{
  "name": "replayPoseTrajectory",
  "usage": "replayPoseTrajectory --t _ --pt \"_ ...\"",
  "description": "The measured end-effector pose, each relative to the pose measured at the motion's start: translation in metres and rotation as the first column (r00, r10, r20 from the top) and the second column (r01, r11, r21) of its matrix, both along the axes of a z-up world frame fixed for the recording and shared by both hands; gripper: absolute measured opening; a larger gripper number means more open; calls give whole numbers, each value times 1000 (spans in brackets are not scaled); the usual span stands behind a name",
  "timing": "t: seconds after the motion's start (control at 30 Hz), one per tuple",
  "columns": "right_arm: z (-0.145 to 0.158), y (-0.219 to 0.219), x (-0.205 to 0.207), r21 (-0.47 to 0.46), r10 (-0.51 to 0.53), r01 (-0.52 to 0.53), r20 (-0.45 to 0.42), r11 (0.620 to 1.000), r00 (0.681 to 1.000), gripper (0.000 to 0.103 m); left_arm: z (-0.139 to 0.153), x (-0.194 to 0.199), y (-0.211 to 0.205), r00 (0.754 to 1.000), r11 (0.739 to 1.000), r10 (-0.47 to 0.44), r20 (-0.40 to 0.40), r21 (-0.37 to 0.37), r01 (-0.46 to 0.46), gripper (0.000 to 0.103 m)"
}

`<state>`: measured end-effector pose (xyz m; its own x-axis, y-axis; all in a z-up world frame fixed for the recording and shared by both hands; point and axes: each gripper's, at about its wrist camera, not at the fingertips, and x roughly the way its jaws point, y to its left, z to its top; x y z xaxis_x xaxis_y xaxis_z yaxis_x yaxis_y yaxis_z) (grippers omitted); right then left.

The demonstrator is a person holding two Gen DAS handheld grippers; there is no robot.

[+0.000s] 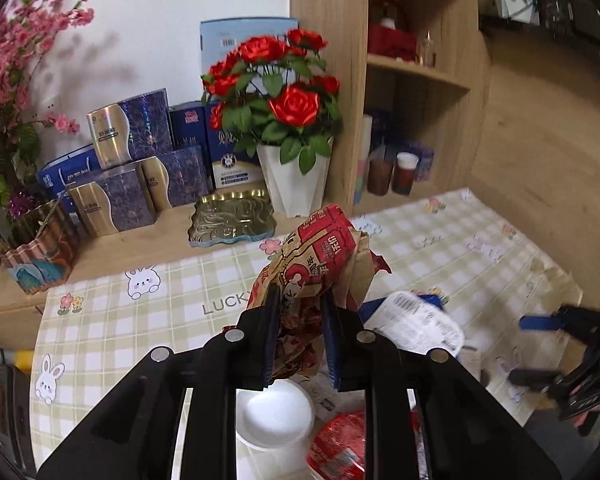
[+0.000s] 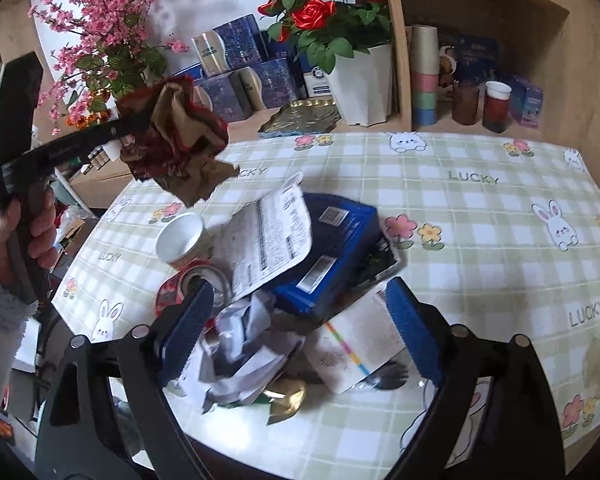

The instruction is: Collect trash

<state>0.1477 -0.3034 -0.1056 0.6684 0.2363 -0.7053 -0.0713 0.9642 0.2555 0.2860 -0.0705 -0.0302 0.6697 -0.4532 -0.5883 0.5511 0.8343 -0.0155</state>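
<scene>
My left gripper (image 1: 299,338) is shut on a crumpled brown and red paper bag (image 1: 320,256) and holds it above the table; the bag also shows in the right wrist view (image 2: 176,140), lifted at the upper left. My right gripper (image 2: 300,328) is open and empty, low over a pile of trash: crumpled white paper (image 2: 240,356), a blue box (image 2: 332,248), a printed white sheet (image 2: 268,240), a white paper cup (image 2: 180,236), a red can (image 2: 196,284) and a gold wrapper (image 2: 288,398). The right gripper shows at the right edge in the left wrist view (image 1: 556,344).
The table has a green checked cloth with rabbits (image 2: 480,208). Behind it stand a white pot of red roses (image 1: 292,128), blue gift boxes (image 1: 140,160), a gold tray (image 1: 232,220), pink blossoms (image 2: 108,20) and shelves with cups (image 2: 496,104).
</scene>
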Motion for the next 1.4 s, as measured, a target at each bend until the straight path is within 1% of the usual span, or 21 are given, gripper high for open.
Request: replayPoseTrajectory --t 0.1,0.2,0.33,0.47,0.57,0.63,0.73,0.77,0.87,0.93,0.97,1.03,1.1,1.13,1.17,1.23,1.27,1.3,1.33,1.37,1.4 --pt "-4 5 -10 14 3 -3 -4 1000 1000 93 8 -16 7 1000 999 3 -15 -43 -4 20" --pt "-11 15 -22 7 14 -14 -15 1000 1000 94 10 -35 15 1000 998 17 -23 -54 -18 20" --pt "-24 29 -34 -32 36 -38 -50 999 998 95 2 -58 26 998 997 53 -43 -52 -55 20" --pt "-25 34 -40 -38 55 -57 -42 998 998 96 -10 -76 41 994 995 83 -77 -53 -87 20" --pt "-18 31 -37 -51 52 -53 -21 997 998 96 -19 -87 55 987 990 114 -116 -68 -122 20" --pt "-14 27 -30 -52 48 -48 -1 997 999 95 -21 -89 63 983 987 131 -127 -73 -141 20" --pt "-8 14 -10 -5 38 -38 52 999 998 95 -21 -95 78 976 979 167 -141 -90 -180 20" --pt "-8 7 1 33 29 -31 67 999 997 95 -21 -96 84 973 976 178 -145 -99 -194 20" --pt "-13 -6 30 113 14 -22 73 993 997 86 -20 -101 100 961 964 223 -163 -113 -243 20" --pt "-19 -7 52 133 13 -20 54 991 998 83 -22 -104 107 953 956 247 -175 -116 -269 20" --pt "-22 -6 59 140 19 -26 49 990 999 78 -22 -105 111 948 952 260 -183 -119 -283 20" --pt "-28 -3 73 146 23 -27 27 989 999 73 -26 -108 119 938 942 282 -199 -125 -310 20" --pt "-38 -2 86 177 24 -22 -10 984 1000 65 -29 -110 124 931 936 301 -207 -120 -330 20" --pt "-42 -3 91 195 24 -18 -27 981 999 63 -30 -111 125 929 935 306 -209 -116 -335 20" --pt "-46 -3 95 216 24 -14 -46 976 999 59 -31 -111 126 927 934 311 -211 -112 -338 20" --pt "-50 -2 101 251 30 -11 -71 968 997 44 -31 -113 128 925 933 318 -209 -107 -344 20" --pt "-50 -2 101 269 33 -12 -74 963 997 34 -31 -114 129 925 932 320 -207 -107 -347 20" --pt "-48 -2 100 284 30 -8 -73 959 997 29 -30 -115 130 925 931 321 -205 -111 -348 20" --pt "-43 -4 98 306 20 -1 -59 952 998 26 -30 -117 130 924 930 321 -206 -114 -348 20" --pt "-40 -5 96 331 19 -4 -43 944 999 18 -29 -118 131 925 930 320 -205 -120 -348 20" --pt "-35 -7 94 352 16 -6 -25 936 1000 12 -29 -120 130 925 929 320 -204 -123 -348 20"
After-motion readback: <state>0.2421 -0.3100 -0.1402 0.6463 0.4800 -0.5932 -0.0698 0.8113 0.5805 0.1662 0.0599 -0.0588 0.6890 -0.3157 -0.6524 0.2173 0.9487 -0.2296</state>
